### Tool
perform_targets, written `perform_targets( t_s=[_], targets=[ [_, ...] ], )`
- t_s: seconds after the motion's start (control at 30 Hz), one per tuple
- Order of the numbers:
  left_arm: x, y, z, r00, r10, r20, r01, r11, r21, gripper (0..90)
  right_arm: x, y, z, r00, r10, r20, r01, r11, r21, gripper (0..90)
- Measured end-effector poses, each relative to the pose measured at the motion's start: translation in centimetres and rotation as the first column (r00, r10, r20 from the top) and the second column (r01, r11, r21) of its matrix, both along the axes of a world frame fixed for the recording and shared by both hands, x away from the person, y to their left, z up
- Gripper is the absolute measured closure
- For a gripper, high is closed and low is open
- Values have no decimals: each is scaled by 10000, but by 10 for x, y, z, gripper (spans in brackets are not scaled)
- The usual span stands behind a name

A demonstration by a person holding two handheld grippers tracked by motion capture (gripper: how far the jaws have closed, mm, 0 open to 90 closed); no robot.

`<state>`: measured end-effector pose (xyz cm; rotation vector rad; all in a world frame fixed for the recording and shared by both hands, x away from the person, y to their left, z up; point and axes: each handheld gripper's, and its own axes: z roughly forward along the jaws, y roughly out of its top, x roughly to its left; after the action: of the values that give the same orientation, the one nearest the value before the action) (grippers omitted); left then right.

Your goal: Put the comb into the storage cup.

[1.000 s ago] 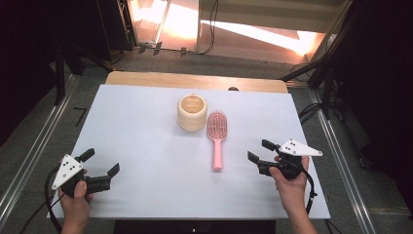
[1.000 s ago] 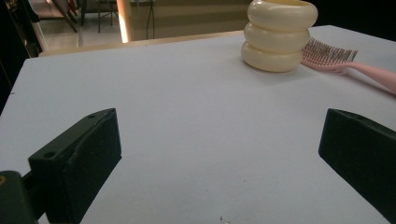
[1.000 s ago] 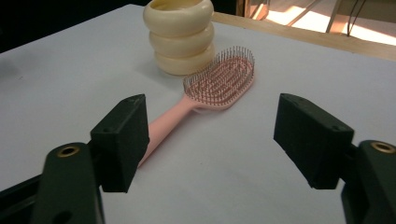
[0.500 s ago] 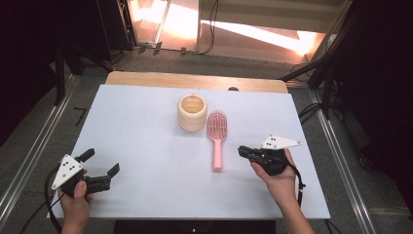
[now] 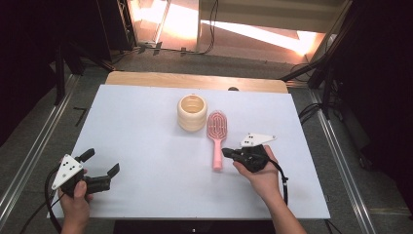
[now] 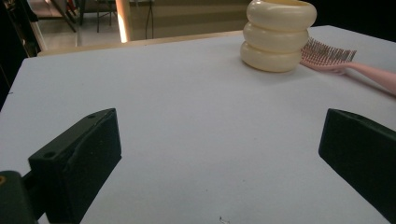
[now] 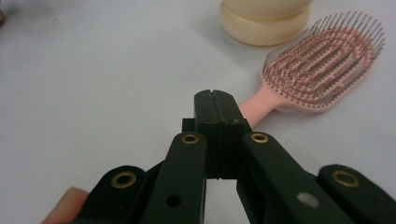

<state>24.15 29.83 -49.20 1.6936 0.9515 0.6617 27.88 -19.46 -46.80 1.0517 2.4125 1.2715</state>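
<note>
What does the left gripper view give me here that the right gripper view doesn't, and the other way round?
Left gripper view alone: the left gripper with jaws wide apart over bare table, plus the wooden far edge and the floor beyond. Right gripper view alone: the right gripper with jaws pressed together, nothing between them, tips just short of the brush handle, and the bristle face seen close. Both: the pink hairbrush and the cream ribbed container beside it.

A white table (image 5: 146, 122) fills the centre; behind it, upper frame, sunlit floor (image 5: 253, 34) (cables trailing) between dark sides.
</note>
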Motion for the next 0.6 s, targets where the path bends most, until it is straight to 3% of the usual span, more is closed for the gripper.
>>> perform_targets(
  t_s=[0.37,0.6],
  targets=[
    [0,0,0,10000,-33,12,33,10000,61,0,3,33,-13,9970,462,-618,-484,9983,-332,879],
    [0,0,0,10000,-52,15,52,10000,68,0,5,48,-22,9950,370,-925,-435,9966,-696,879]
  ],
)
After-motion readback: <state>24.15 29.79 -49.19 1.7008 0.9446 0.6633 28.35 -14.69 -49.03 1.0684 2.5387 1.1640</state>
